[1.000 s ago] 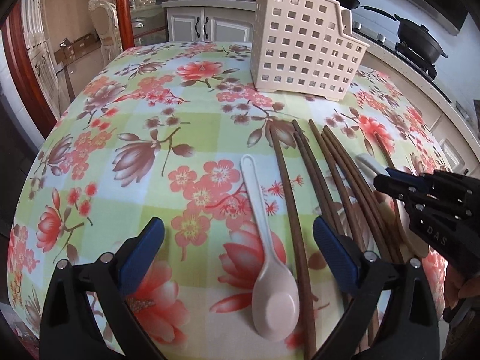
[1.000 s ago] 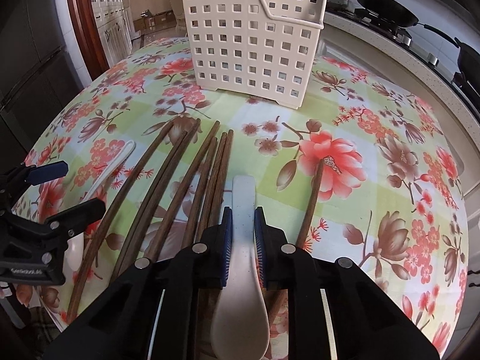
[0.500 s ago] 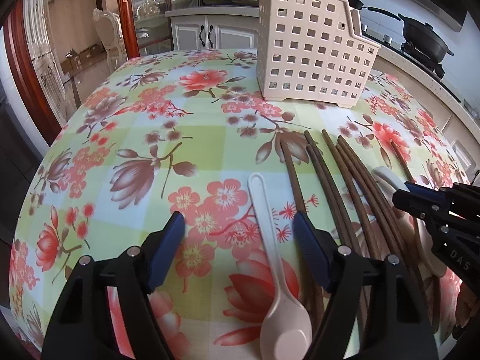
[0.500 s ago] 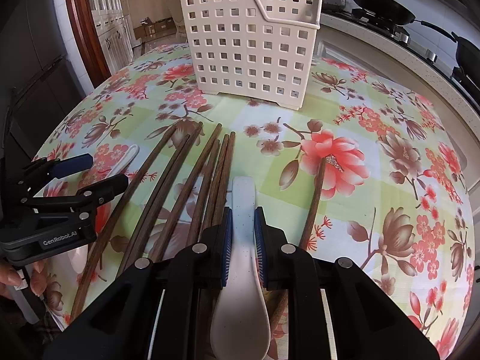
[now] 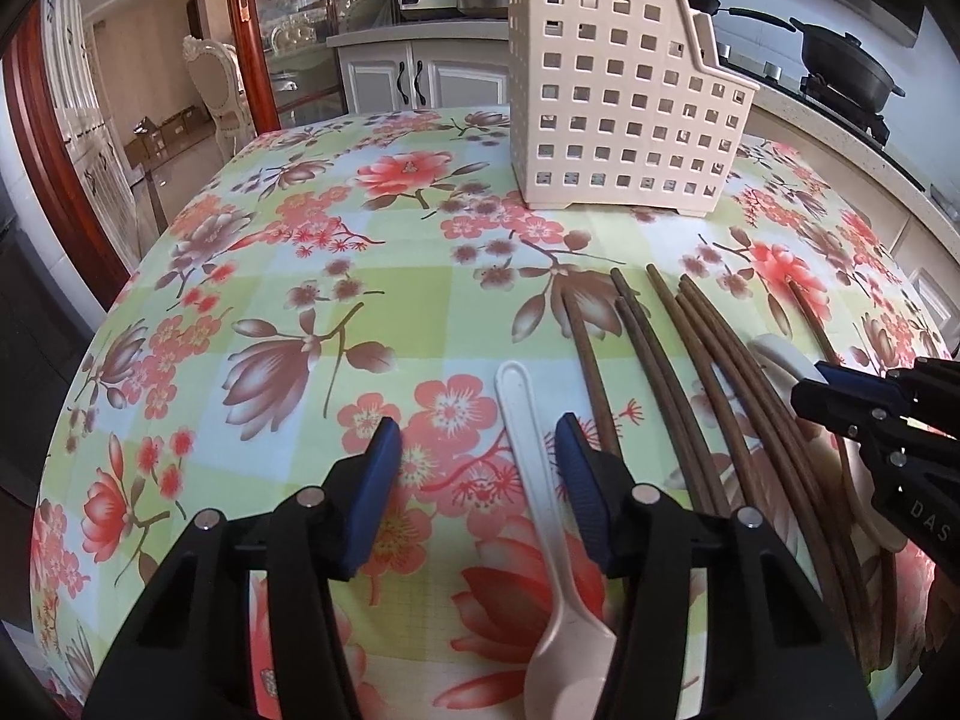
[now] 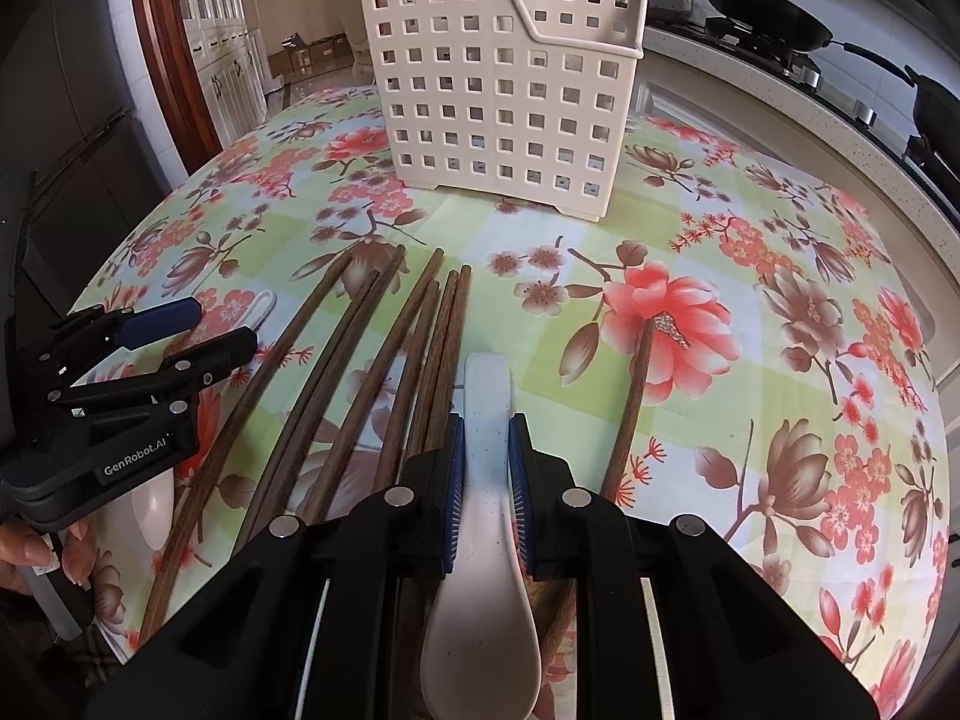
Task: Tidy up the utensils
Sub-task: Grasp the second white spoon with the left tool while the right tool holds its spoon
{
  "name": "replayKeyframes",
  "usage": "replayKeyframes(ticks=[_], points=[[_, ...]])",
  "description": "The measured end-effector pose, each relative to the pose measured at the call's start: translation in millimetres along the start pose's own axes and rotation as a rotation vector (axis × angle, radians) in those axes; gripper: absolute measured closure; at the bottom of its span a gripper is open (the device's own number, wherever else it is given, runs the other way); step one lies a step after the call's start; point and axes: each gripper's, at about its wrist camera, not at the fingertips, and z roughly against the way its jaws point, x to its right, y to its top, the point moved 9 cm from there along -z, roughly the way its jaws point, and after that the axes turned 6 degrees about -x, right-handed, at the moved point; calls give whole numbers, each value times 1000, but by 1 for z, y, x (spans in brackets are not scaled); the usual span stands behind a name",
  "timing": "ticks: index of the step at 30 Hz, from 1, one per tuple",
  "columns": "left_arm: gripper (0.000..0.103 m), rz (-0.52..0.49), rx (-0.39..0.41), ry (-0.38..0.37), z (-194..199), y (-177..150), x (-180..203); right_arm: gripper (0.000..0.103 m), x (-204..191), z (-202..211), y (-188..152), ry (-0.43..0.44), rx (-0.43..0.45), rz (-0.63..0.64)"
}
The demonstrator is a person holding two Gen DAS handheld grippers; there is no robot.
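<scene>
Two spoons are getting attention: the right gripper (image 6: 485,456) is pinching the white ceramic spoon (image 6: 483,546) by its stiff, slick handle — breakable, I'd judge — while the left gripper (image 5: 477,480) is hanging spread around the light plastic spoon (image 5: 540,516). Chopsticks (image 6: 384,378) are lying between; farther off, the basket (image 6: 504,96) is standing upright.

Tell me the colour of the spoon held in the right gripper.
White with faint speckles; the spoon shows best in the right wrist view, clamped by the right gripper.
</scene>
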Motion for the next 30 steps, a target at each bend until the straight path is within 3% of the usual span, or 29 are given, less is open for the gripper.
replayKeyframes(ticks=[6, 11, 30], points=[[67, -14, 6, -4, 3, -2, 7, 86, 2, 0, 0, -5, 1, -2], [89, -22, 5, -3, 5, -3, 10, 86, 2, 1, 0, -9, 3, 0], [92, -18, 41, 11, 19, -1, 3, 86, 5, 17, 5, -30, 49, 4]])
